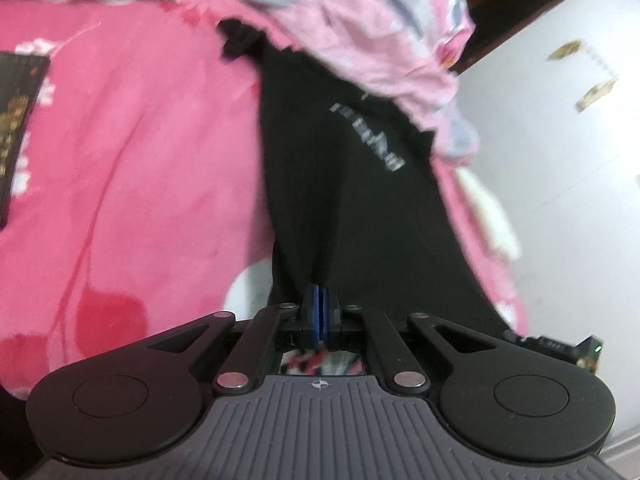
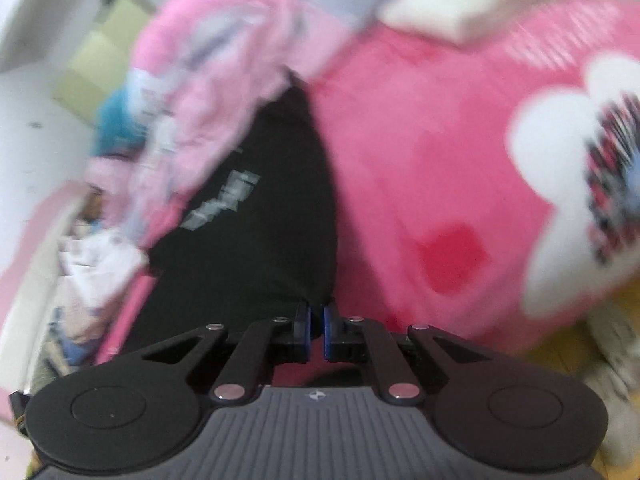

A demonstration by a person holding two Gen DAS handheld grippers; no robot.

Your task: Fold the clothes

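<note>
the black garment [image 1: 352,200] lies on a pink blanket [image 1: 132,168] spread over a bed, and it runs straight ahead of both tools. from the left tool [image 1: 320,304] we see the dark cloth rising from between our blue pads [image 1: 317,312], which are pressed together with the near edge of the fabric pinched in them. the cloth stretches away from this tool, with a line of pale lettering [image 1: 368,136] on it ahead and a little to the right. beyond that lettering a pale pink patterned cloth [image 1: 360,28] drapes over the far end of the black garment. off to the left of this tool, well apart, a dark printed item [image 1: 16,128] rests on the blanket. to the right the bed ends and a pale floor [image 1: 568,184] shows.

from the right tool [image 2: 316,320] the view is blurred. its blue pads [image 2: 329,328] stand close with only a thin gap showing near their base, and the black garment [image 2: 248,240] gathers right at their tips, so we read it as gripped there on a thin fold. the pale lettering [image 2: 224,200] sits ahead and to the left of this tool. the pink patterned cloth [image 2: 208,92] overlaps the garment's far left side. to the right of this tool the pink blanket [image 2: 420,152] spreads out, bearing a large white flower print [image 2: 560,184], and a white folded item [image 2: 464,0] lies far ahead on the right.
</note>
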